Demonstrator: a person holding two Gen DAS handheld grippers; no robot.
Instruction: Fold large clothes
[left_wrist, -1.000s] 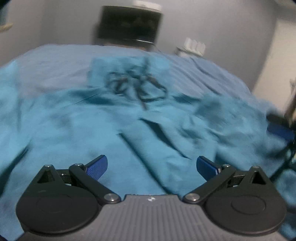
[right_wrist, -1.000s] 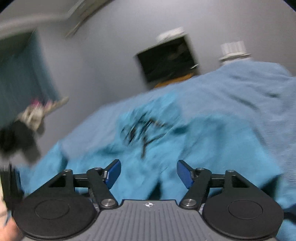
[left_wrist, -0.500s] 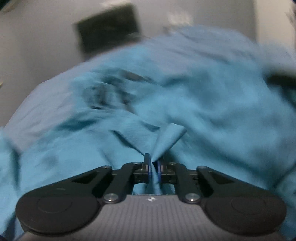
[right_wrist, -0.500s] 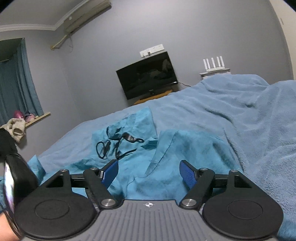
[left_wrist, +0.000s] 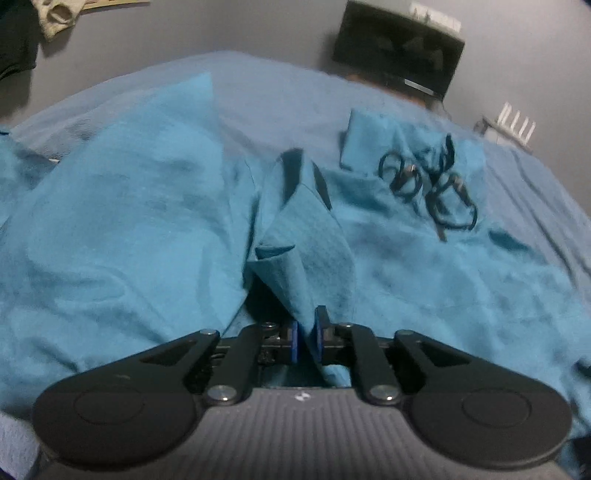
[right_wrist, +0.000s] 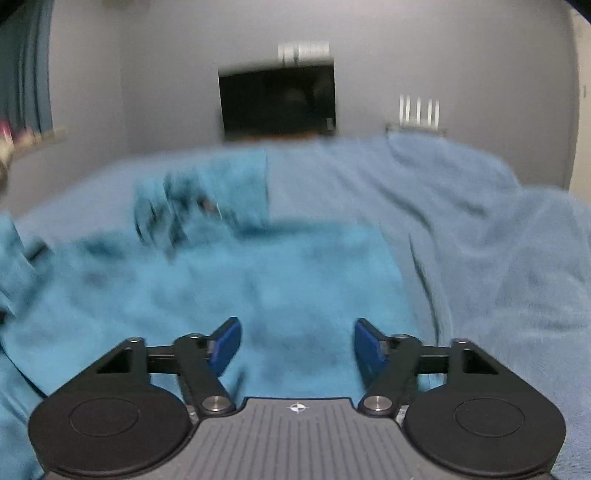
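Note:
A large teal garment (left_wrist: 122, 236) lies spread and rumpled over a bed. My left gripper (left_wrist: 306, 341) is shut on a raised fold of the garment, which rises in a peak in front of the fingers. Black cords (left_wrist: 428, 184) lie on the garment further back at the right. In the right wrist view the same garment (right_wrist: 280, 280) lies blurred below my right gripper (right_wrist: 297, 345), which is open and empty just above the cloth. The cords (right_wrist: 173, 214) show there blurred at the far left.
A paler blue blanket (right_wrist: 480, 236) covers the bed to the right and behind. A dark TV (right_wrist: 277, 103) hangs on the grey wall beyond the bed. A white router (right_wrist: 419, 112) stands to its right. A curtain (right_wrist: 26, 70) hangs at the left.
My left gripper shut on a fold of the garment and has pulled it up and to the left. My right gripper stayed open and swung across the garment.

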